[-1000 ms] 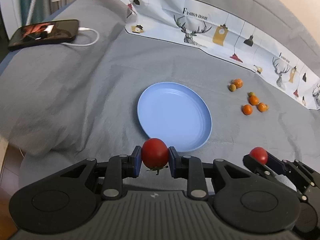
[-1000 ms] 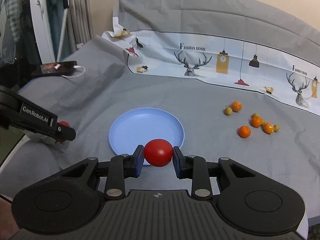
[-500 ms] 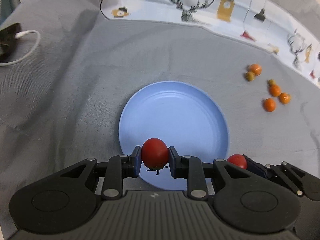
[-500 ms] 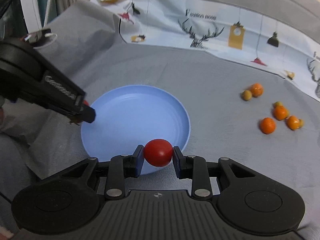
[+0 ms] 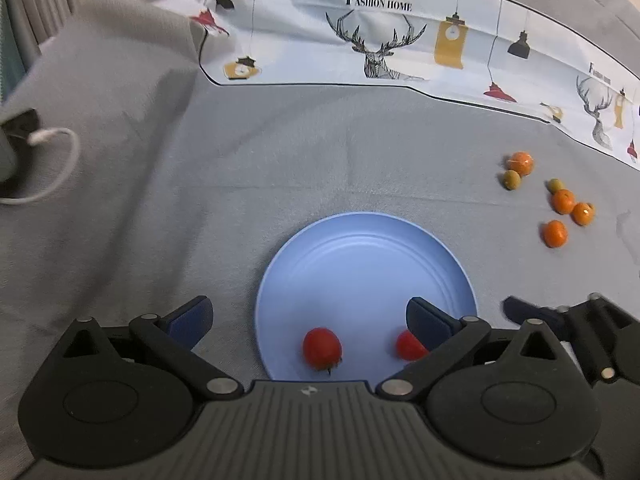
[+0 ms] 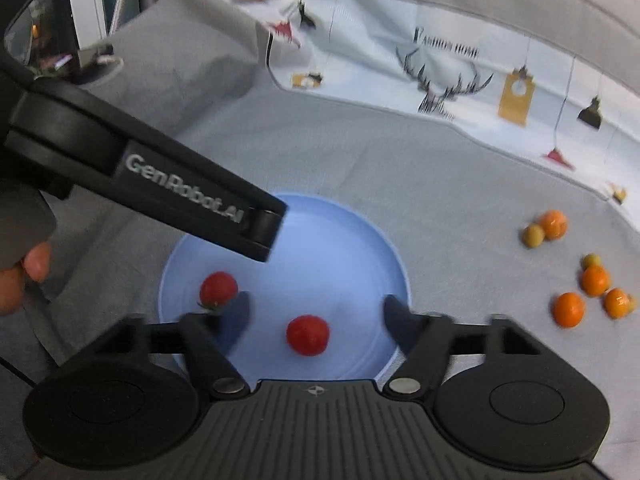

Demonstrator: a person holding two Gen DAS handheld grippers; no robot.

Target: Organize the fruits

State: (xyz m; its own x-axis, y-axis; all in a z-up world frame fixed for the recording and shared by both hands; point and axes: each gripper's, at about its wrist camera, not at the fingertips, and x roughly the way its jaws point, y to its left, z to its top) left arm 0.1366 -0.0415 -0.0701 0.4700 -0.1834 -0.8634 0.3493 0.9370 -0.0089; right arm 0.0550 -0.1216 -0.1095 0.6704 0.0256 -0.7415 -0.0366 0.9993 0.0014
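Cable (image 5: 48, 168): white, on the grey cloth (image 5: 160, 200) at far left.
My left gripper (image 5: 308, 316): jaws have just swung wide; nothing pinched, tomato let go.
Left tomato (image 5: 322, 349): lies on the plate between my left fingers, touching neither.
Plate (image 5: 360, 248): blue, on the cloth, both tomatoes at its near edge.
Right tomato (image 6: 308, 335): on the plate, loose between my right fingers.
My right gripper (image 6: 316, 314): jaws have just been opening; released, blurred.
Oranges (image 5: 556, 234): a small cluster on the cloth, well right of the plate.
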